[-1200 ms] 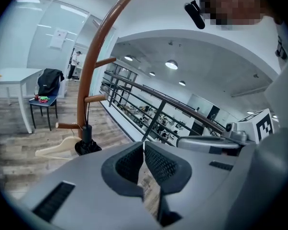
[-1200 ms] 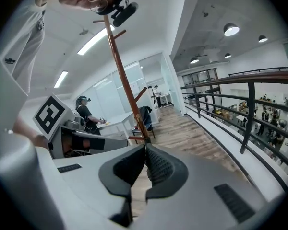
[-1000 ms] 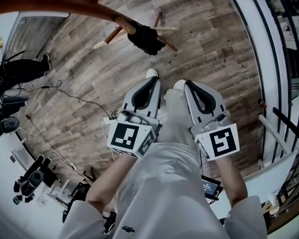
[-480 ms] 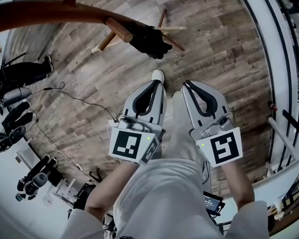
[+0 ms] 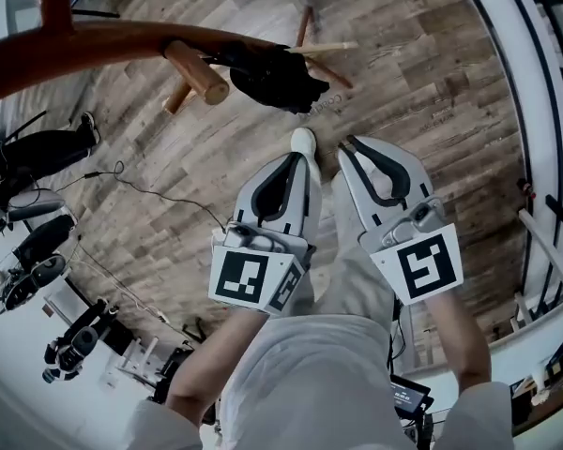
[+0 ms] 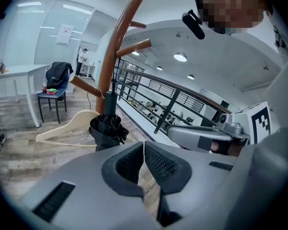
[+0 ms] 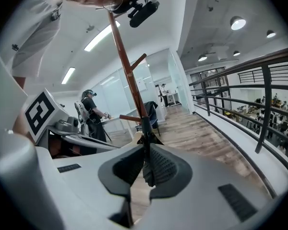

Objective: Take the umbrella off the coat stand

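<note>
A folded black umbrella (image 5: 272, 75) hangs low on the brown wooden coat stand (image 5: 122, 40), below its pegs. In the head view my left gripper (image 5: 298, 157) and right gripper (image 5: 349, 146) are side by side, pointing at the umbrella and a short way from it. Both are shut with nothing held. The left gripper view shows the umbrella (image 6: 107, 128) ahead and left of the closed tips (image 6: 144, 145), against the stand's pole (image 6: 116, 51). In the right gripper view the umbrella (image 7: 148, 139) lines up straight beyond the closed jaws (image 7: 145, 152).
A black metal railing (image 5: 535, 111) on a white kerb runs along the right. A pale wooden hanger (image 6: 62, 128) lies by the stand's foot. Cables and camera gear (image 5: 38, 251) sit on the wood floor at left. A table, a chair (image 6: 53, 87) and a person stand farther back.
Both grippers have sunk a little together, still side by side and shut. The head view has shifted, so the stand's peg looms larger at the upper left.
</note>
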{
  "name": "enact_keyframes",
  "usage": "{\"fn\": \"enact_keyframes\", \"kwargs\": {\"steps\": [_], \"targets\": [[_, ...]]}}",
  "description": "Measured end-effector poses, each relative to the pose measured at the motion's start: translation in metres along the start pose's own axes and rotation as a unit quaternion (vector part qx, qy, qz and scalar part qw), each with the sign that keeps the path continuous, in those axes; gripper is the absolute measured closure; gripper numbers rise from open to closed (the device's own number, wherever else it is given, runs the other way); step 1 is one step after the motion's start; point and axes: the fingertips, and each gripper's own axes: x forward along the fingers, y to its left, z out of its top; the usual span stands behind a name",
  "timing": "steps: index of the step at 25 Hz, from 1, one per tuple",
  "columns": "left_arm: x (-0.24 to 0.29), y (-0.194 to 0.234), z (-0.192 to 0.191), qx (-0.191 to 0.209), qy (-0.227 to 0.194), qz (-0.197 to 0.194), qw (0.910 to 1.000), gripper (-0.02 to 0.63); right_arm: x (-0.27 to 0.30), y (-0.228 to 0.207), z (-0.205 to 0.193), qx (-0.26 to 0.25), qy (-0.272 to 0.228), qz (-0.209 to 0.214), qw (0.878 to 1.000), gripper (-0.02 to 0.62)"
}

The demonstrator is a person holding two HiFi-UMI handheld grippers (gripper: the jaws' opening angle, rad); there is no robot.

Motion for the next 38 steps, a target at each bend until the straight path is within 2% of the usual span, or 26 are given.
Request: {"fn": "enact_keyframes", "kwargs": {"steps": [5,10,17,26,27,29,30,38], "targets": [[0.011,0.013,-0.009,0.002,0.003,-0.001,1.0000,0.580,0.019,-0.007,-0.013,-0.002,-0.001,0.004,1.000,0.558],[0.016,0.023,-0.017,-0.001,-0.001,0.004,1.0000,0.580,0.031,-0.010,-0.032,0.009,0.013,0.027,1.000,0.558],[0.025,0.032,-0.031,-0.004,0.009,0.004,0.9999,0.580,0.052,-0.017,-0.041,0.025,-0.007,0.010,1.000,0.557],[0.036,0.045,-0.050,-0.003,0.023,0.006,0.9997,0.580,0.075,-0.017,-0.064,-0.011,-0.002,0.025,1.000,0.555],[0.037,0.047,-0.052,-0.003,0.024,0.007,0.9997,0.580,0.077,-0.017,-0.066,-0.014,0.001,0.027,1.000,0.547],[0.038,0.052,-0.054,-0.002,0.027,0.008,0.9996,0.580,0.084,-0.017,-0.071,-0.016,0.008,0.033,0.999,0.453],[0.039,0.054,-0.056,-0.002,0.028,0.007,0.9996,0.580,0.088,-0.018,-0.074,-0.018,0.010,0.034,0.999,0.431],[0.045,0.068,-0.068,0.009,0.046,0.001,0.9989,0.580,0.112,-0.025,-0.087,-0.051,0.025,0.034,0.998,0.333]]}}
